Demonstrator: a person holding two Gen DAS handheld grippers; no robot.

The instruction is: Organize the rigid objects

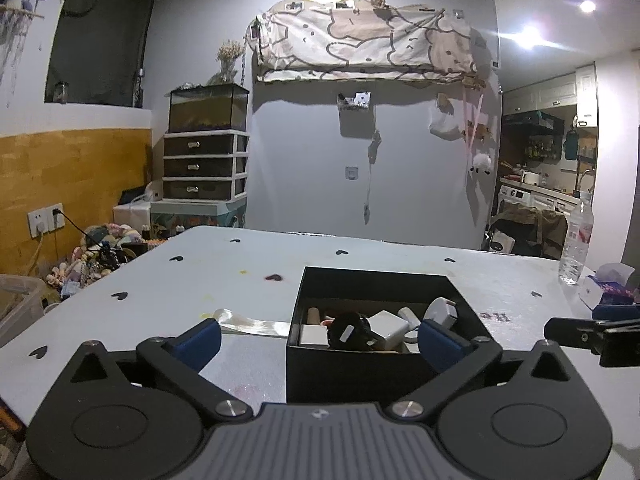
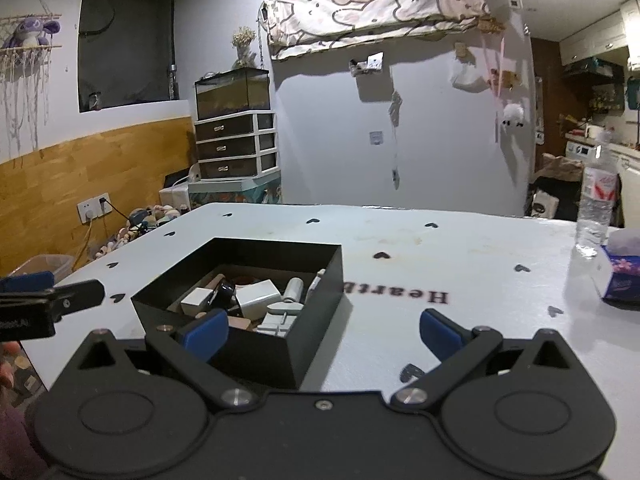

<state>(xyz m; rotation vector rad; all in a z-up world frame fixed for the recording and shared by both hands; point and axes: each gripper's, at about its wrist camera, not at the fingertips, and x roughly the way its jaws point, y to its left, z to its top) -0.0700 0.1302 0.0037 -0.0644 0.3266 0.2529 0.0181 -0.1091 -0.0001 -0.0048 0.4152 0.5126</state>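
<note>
Black box [image 1: 360, 364] of chargers fronts both wide-open, empty claws; bottle [image 2: 596, 204] stands apart.

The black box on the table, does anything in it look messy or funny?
Yes. Inside the black box the white chargers and a black round thing lie jumbled, tilted every which way, not in rows. Outside it, a clear wrapper lies on the table. Nothing looks spilled or broken.

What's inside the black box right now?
The black box holds a jumble: white chargers, a black round piece, a white plug and a tan wooden block. Whatever lies beneath them, and behind the near wall, is hidden.
</note>
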